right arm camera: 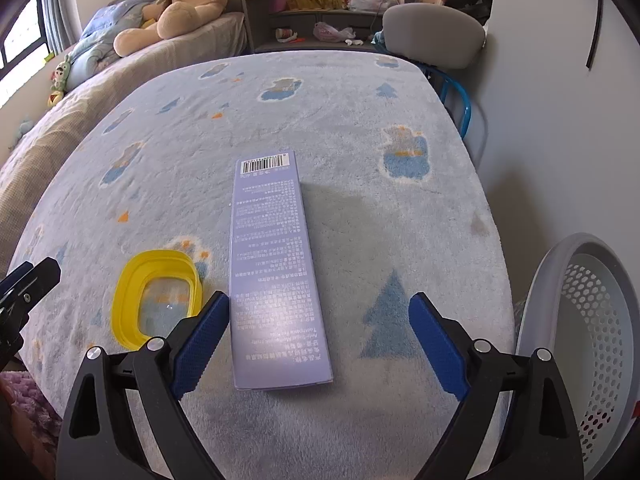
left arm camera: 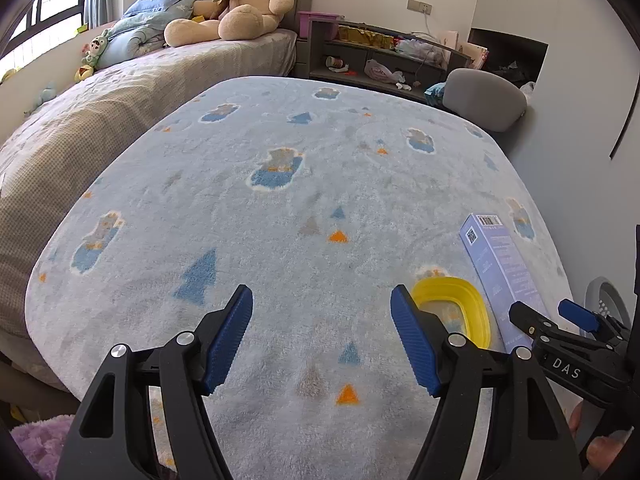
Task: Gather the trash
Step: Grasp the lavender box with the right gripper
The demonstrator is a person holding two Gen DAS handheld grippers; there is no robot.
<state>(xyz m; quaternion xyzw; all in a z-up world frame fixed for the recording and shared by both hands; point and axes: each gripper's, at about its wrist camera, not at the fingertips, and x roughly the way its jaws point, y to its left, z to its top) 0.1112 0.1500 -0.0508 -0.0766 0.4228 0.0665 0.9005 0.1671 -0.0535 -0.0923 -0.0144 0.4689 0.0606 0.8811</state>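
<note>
A long lavender toothpaste box point(right arm camera: 274, 272) lies flat on the blanket-covered table point(right arm camera: 360, 128). My right gripper point(right arm camera: 320, 344) is open; the near end of the box lies between its fingers, close to the left one, untouched. A yellow plastic lid point(right arm camera: 154, 300) lies left of the box. My left gripper point(left arm camera: 322, 340) is open and empty over bare blanket, with the yellow lid point(left arm camera: 456, 308) just beyond its right finger and the box point(left arm camera: 500, 276) further right. The right gripper point(left arm camera: 560, 320) shows at the right edge of the left wrist view.
A white perforated basket point(right arm camera: 592, 344) stands at the table's right edge. A grey chair back point(right arm camera: 432, 32) is at the far side. A bed with a large teddy bear point(left arm camera: 240, 4) runs along the left. A cluttered shelf point(left arm camera: 384, 56) stands behind.
</note>
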